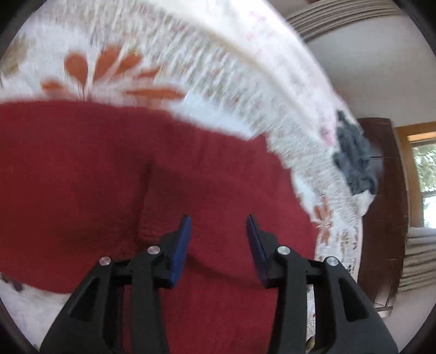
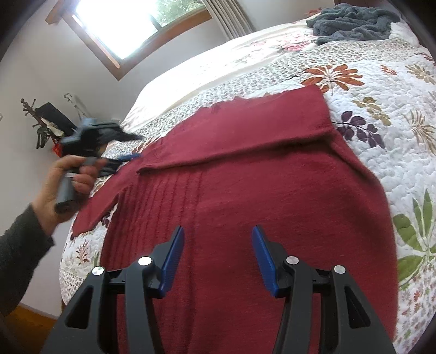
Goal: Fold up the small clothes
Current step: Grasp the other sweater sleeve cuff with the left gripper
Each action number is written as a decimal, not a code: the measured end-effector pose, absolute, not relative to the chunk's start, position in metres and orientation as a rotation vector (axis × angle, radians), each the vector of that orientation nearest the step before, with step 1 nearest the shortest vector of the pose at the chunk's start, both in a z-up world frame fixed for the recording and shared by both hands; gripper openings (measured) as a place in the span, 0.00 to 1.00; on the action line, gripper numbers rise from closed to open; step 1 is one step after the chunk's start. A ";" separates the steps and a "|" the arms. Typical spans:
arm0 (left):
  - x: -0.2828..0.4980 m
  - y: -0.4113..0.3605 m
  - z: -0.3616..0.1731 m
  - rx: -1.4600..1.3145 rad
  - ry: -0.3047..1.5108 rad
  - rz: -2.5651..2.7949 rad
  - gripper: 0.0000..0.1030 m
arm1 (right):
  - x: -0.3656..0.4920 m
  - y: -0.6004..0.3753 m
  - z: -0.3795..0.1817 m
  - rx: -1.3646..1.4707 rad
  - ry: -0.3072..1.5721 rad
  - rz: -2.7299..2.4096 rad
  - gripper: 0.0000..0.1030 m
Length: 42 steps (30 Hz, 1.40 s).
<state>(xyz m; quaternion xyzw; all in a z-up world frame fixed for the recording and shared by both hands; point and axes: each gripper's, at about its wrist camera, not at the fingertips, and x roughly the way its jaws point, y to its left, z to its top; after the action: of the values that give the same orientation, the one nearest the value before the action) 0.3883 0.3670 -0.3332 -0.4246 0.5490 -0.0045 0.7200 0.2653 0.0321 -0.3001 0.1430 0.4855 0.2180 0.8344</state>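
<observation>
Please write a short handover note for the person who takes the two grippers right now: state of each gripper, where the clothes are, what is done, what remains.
Left gripper: open, empty, above the red sweater.
Right gripper: open, empty, over the sweater's near part.
Sweater lies on the floral quilt; one sleeve is folded across its top, the left sleeve lies out to the side.
Grey garment lies crumpled at the far end, not folded.
Left: finish the sweater, then the grey one.

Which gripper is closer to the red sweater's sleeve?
Left. The left gripper is at the red sweater's folded sleeve; the right gripper hovers over its lower body.
</observation>
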 end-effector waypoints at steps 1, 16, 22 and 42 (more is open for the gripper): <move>0.389 0.368 -0.345 -0.934 1.240 0.019 0.35 | 0.264 0.035 -0.298 0.293 1.027 0.465 0.51; 0.172 0.587 -0.293 -1.163 0.889 0.293 0.80 | 0.247 0.078 -0.261 0.203 1.002 0.530 0.53; 0.051 0.679 -0.301 -1.269 0.809 0.543 0.80 | 0.233 0.126 -0.257 0.158 1.022 0.605 0.54; 0.061 0.732 -0.320 -1.271 0.785 0.608 0.07 | 0.220 0.162 -0.256 0.120 1.057 0.605 0.54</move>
<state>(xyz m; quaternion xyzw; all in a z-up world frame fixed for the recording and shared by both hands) 0.0608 0.7316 -0.3200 -0.5688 0.3515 0.2720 0.6921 0.2202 0.1617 -0.2563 0.0564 0.4962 0.2839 0.8186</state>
